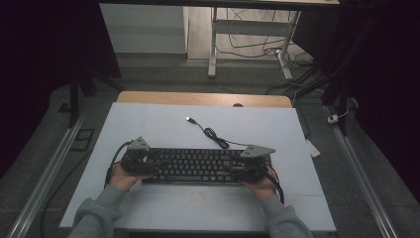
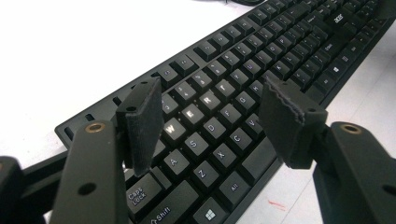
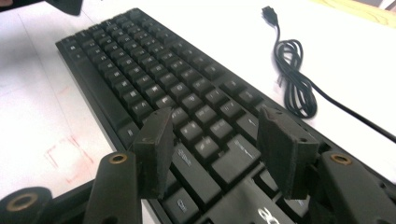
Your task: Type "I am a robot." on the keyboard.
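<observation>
A black keyboard lies lengthwise across the near part of a white mat. Its black cable coils behind it and ends in a USB plug. My left gripper hovers over the keyboard's left end. In the left gripper view it stands open above the letter keys, its pads touching nothing. My right gripper hovers over the right end. In the right gripper view it is open above the keys, with the cable beyond.
The mat covers a wooden table whose far edge shows. Metal rails run along both sides of the table. Desk legs and loose wires stand on the floor beyond. Faint red marks are on the mat beside the keyboard.
</observation>
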